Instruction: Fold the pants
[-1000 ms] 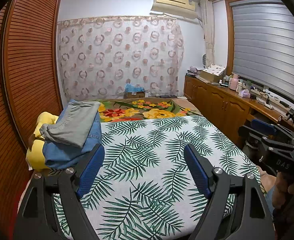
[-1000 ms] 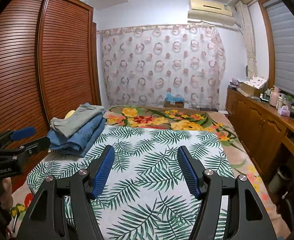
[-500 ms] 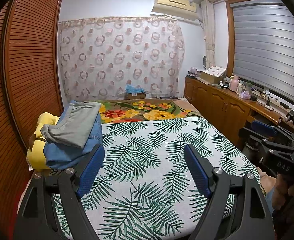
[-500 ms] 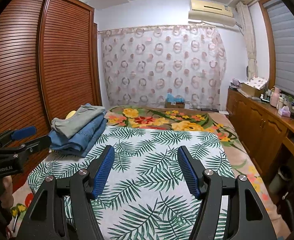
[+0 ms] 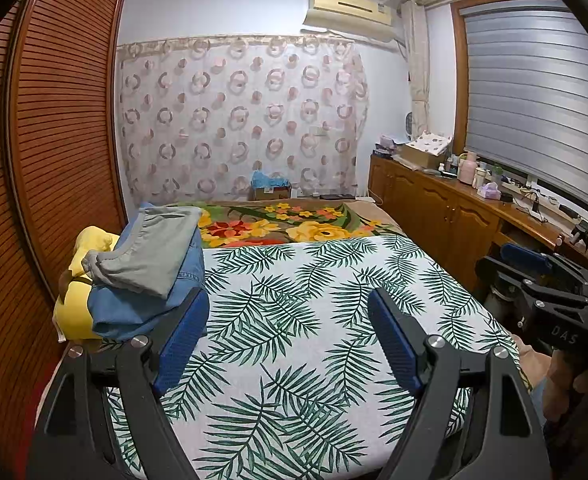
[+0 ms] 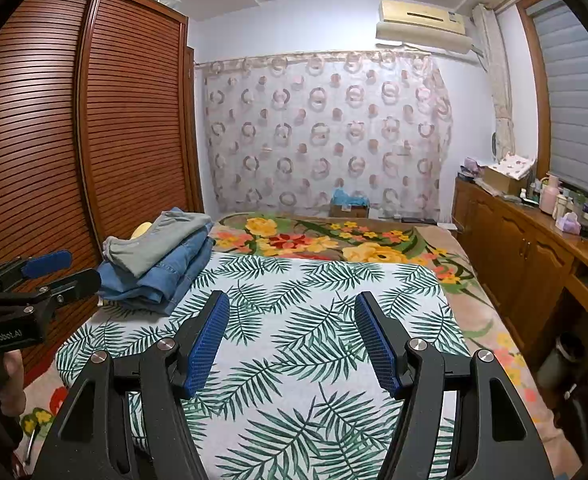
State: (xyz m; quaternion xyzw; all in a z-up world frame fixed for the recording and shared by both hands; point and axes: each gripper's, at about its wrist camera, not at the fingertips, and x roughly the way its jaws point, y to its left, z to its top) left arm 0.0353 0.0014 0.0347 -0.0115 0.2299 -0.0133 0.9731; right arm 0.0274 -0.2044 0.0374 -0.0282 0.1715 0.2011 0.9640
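While both grippers hang above the bed, the pants sit in a pile at the far left corner of the leaf-print cloth [image 5: 294, 320], close to the brown slatted wardrobe [image 5: 54, 140]. The grey pants [image 5: 150, 248] lie on top, folded flat, with one bunched end poking toward the near side. Under them are folded blue jeans [image 5: 134, 312], thicker and a bit messy at the edges. A yellow thing [image 5: 74, 308] lies under and behind the pile; what it is, I cannot tell. The left gripper [image 5: 290, 336] has its blue pads spread wide with nothing between them, only the cloth below. The right gripper [image 6: 292, 336] is spread apart too, a little less, and it holds nothing. The pile is just past the left gripper's left pad and not touching it. A flower blanket [image 6: 333, 240] covers the bed beyond the cloth.
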